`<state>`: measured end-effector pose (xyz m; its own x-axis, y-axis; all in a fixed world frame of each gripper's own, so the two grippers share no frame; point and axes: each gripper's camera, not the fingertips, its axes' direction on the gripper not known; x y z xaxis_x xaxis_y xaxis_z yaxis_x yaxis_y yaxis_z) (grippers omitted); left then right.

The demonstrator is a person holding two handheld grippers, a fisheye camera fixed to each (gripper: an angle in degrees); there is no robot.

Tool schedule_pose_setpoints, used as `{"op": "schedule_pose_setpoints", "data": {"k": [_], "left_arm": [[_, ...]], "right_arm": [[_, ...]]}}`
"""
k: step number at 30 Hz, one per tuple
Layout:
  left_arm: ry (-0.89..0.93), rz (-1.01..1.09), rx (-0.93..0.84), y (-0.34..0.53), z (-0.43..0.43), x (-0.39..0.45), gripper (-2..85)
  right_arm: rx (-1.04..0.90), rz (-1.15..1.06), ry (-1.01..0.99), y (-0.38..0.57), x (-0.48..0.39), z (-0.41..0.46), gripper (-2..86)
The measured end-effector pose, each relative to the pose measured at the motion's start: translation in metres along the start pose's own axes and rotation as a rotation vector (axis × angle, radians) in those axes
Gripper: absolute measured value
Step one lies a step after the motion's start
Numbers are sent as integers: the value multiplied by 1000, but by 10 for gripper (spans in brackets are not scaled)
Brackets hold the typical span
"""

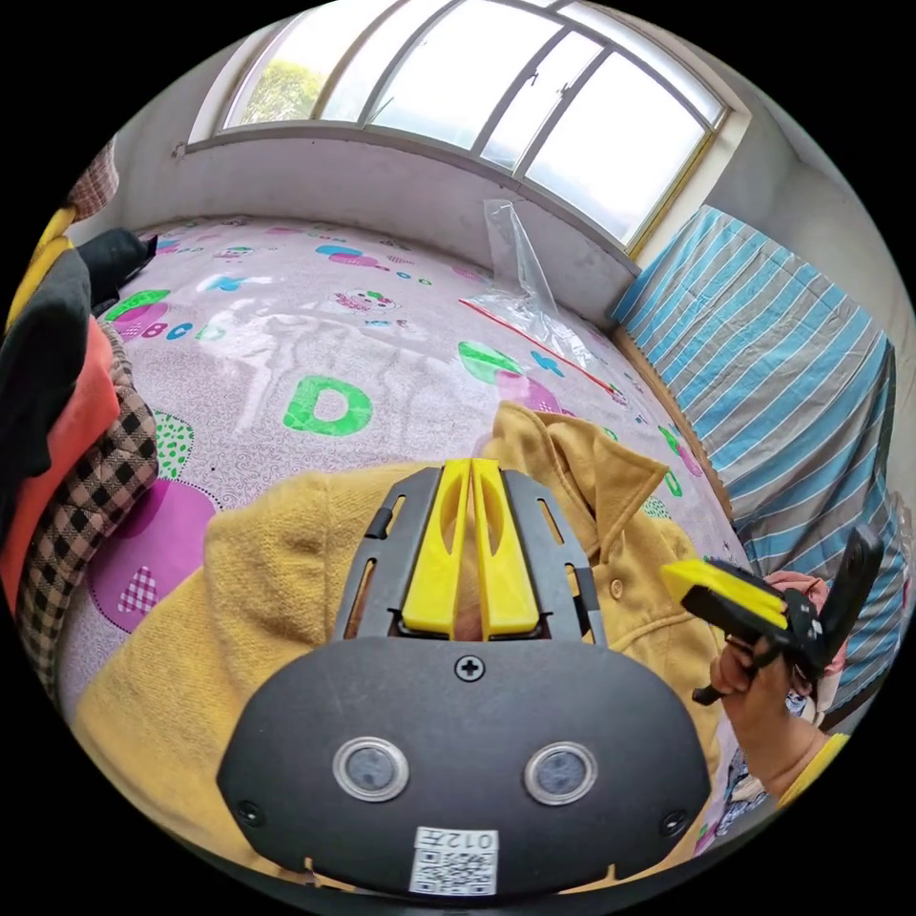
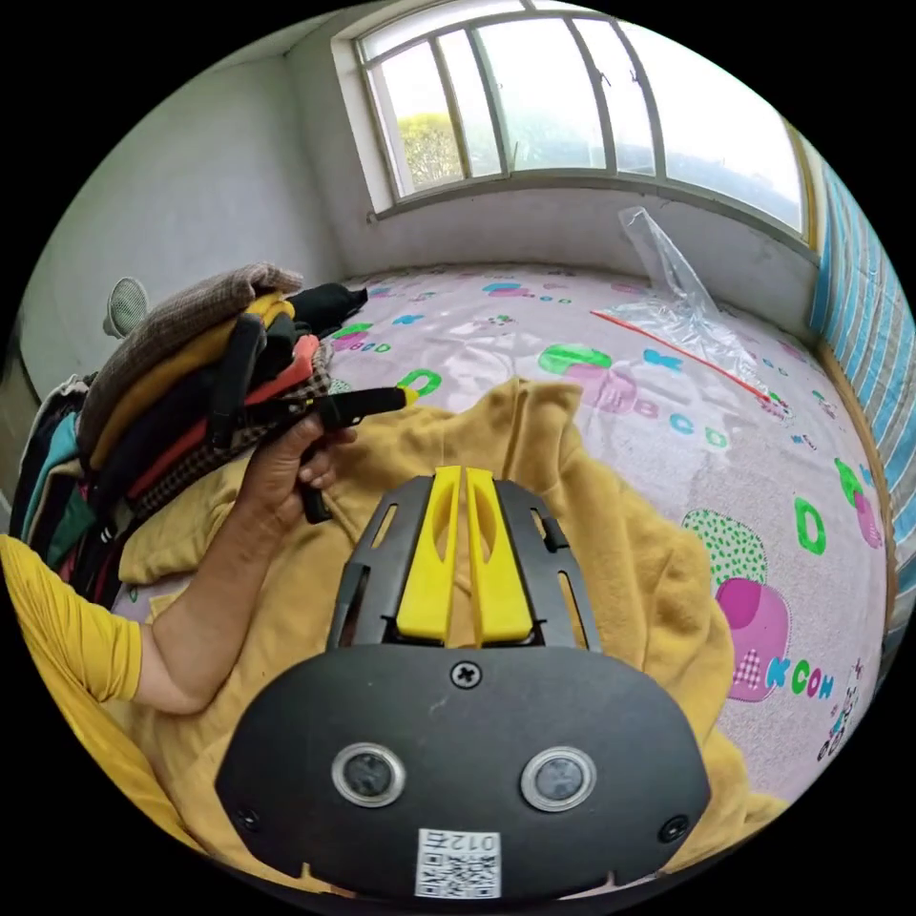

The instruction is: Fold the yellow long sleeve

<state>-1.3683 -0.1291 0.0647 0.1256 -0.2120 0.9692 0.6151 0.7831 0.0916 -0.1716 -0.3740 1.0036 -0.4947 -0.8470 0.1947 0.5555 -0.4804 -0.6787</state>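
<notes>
While my left gripper (image 1: 469, 468) and right gripper (image 2: 463, 472) hover with all 4 jaws pressed together, gripping nothing, the yellow long sleeve (image 2: 611, 563) lies crumpled directly beneath them on the bed (image 1: 286, 324).

Bright daylight in both views, entering through big arched window (image 1: 496, 86) at far wall; panes blown out near white. Glossy sheen streaks patterned bed cover (image 1: 286, 334) below window. Shadows soft and faint. Strong fisheye bending, straight lines curved toward rims, black corners around circular picture. Focus sharp centrally, slight softness at edges.
</notes>
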Motion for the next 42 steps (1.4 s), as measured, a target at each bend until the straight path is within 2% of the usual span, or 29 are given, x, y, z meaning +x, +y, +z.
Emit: {"op": "schedule_pose_setpoints", "data": {"k": [6, 10, 14, 17, 19, 20, 23, 25, 29, 32, 33, 36, 42], "left_arm": [[-99, -24, -131, -4, 18, -8, 2], [-178, -63, -94, -3, 13, -14, -1], [-170, -55, -69, -2, 8, -10, 0], [-6, 10, 60, -1, -14, -4, 1], [147, 65, 112, -1, -25, 2, 3], [182, 84, 112, -1, -25, 5, 3], [425, 217, 5, -3, -5, 25, 3], [555, 321, -150, -3, 17, 45, 3], [525, 413, -296, 5, 38, 66, 3], [436, 411, -400, 11, 57, 73, 3], [344, 408, -431, 14, 64, 76, 3], [308, 428, -441, 18, 68, 84, 3], [312, 465, -437, 26, 69, 98, 4]], "right_arm": [[-235, 13, 28, -21, -6, 88, 2], [-245, 0, -52, -39, -1, 102, 2], [-252, 43, -121, -37, 12, 84, 5], [-121, 29, -61, -16, 26, 7, 15], [-46, 101, 133, 4, 67, -54, 37], [-44, 108, 164, 8, 79, -65, 48], [-189, 207, 137, 12, 148, -77, 98], [-246, 268, 43, 11, 184, -68, 114], [-304, 311, -96, 7, 209, -43, 98], [-355, 281, -50, 4, 209, -31, 39], [-342, 281, -29, 2, 208, -37, 30], [-327, 334, 60, 3, 224, -68, 16], [-338, 534, -72, 18, 276, -80, 12]]}}
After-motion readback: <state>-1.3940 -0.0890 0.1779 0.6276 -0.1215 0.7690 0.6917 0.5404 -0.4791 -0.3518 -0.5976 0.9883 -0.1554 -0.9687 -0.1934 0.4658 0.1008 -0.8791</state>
